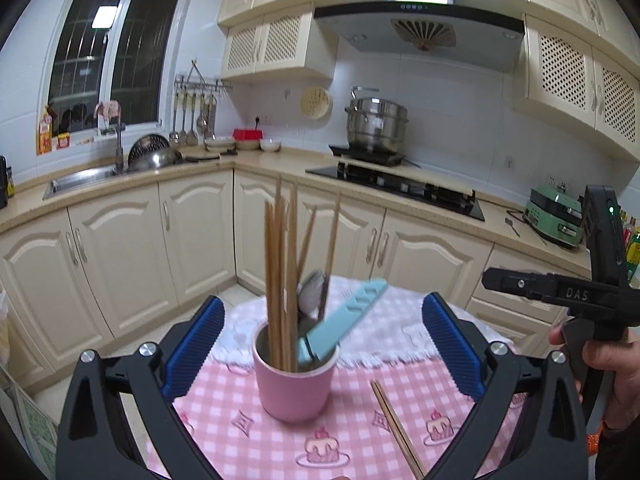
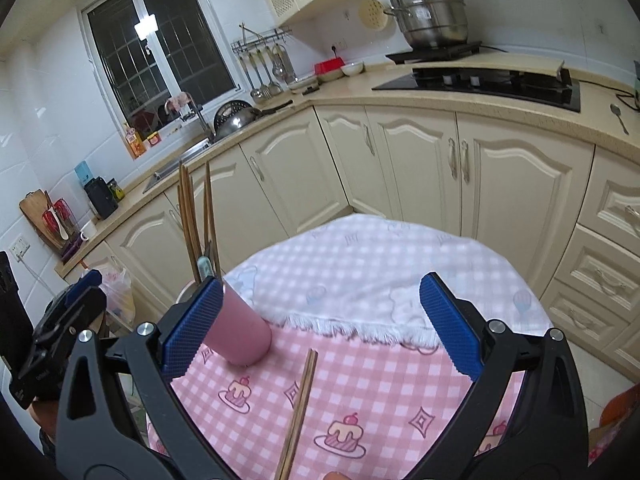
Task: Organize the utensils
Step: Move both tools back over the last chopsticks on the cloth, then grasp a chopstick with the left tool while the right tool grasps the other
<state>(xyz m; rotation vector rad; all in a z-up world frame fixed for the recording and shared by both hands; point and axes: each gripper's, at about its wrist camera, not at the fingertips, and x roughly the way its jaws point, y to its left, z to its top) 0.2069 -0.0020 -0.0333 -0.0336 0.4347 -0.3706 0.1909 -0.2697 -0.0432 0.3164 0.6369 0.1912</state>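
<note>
Both claws hang wide and empty: my left claw frames the pink cup standing on the checkered counter, my right claw hovers over two loose chopsticks. Only the left view shows inside the cup: about eight upright chopsticks, one teal-sheathed knife, one metal spoon.

Steel pot on stove (lidded), sink by window.
</note>
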